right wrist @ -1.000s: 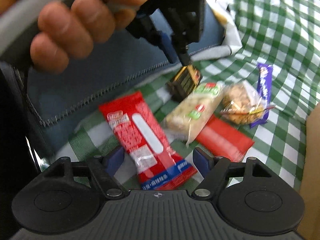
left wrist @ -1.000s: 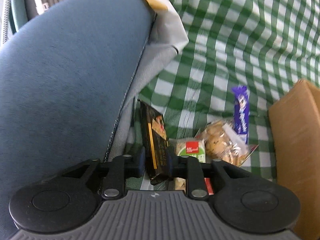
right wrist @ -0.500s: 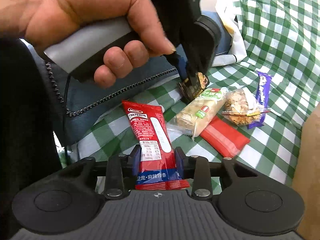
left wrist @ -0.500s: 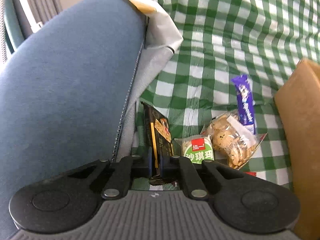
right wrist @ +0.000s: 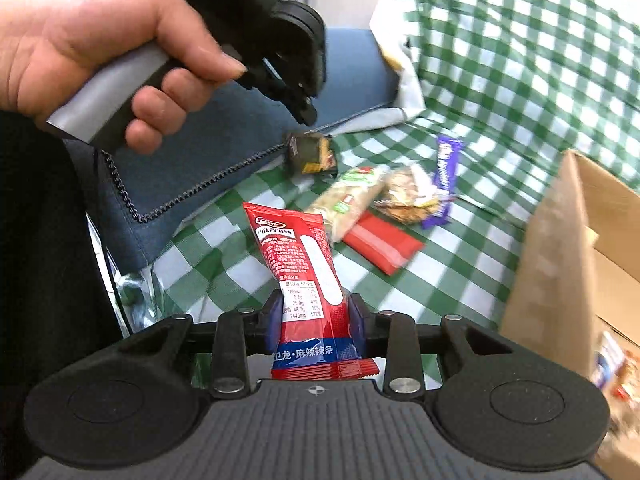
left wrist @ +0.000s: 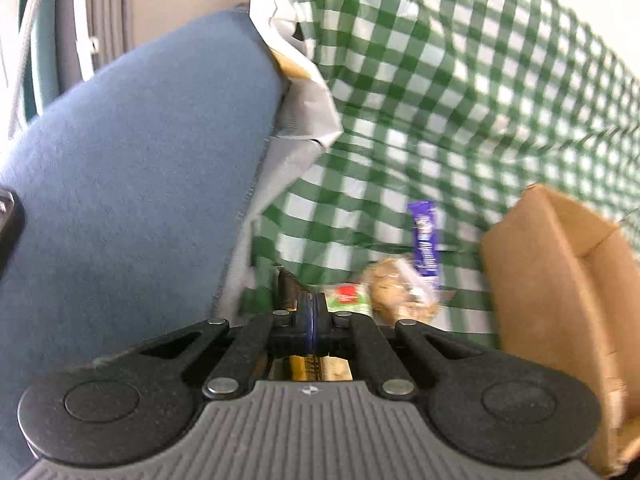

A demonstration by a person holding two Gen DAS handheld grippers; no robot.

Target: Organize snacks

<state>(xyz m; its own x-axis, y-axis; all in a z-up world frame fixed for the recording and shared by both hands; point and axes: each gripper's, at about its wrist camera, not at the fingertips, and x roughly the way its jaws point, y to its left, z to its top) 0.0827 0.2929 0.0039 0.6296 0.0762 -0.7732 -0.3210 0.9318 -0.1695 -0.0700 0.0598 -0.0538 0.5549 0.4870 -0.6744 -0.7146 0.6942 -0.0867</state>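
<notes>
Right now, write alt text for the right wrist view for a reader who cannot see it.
The right hand-held gripper is shut on a red snack packet above a green checked cloth. Beyond it, a hand holds the left hand-held gripper over a dark packet; more snacks lie nearby and a cardboard box stands at right.

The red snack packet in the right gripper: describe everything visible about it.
The red snack packet is a long, glossy plastic pouch with a white oval panel, white print, a nutrition table and a blue band above its crimped lower end. The right gripper pinches it near that end. It stands almost upright, tilted slightly left, lifted above the green checked cloth.
</notes>
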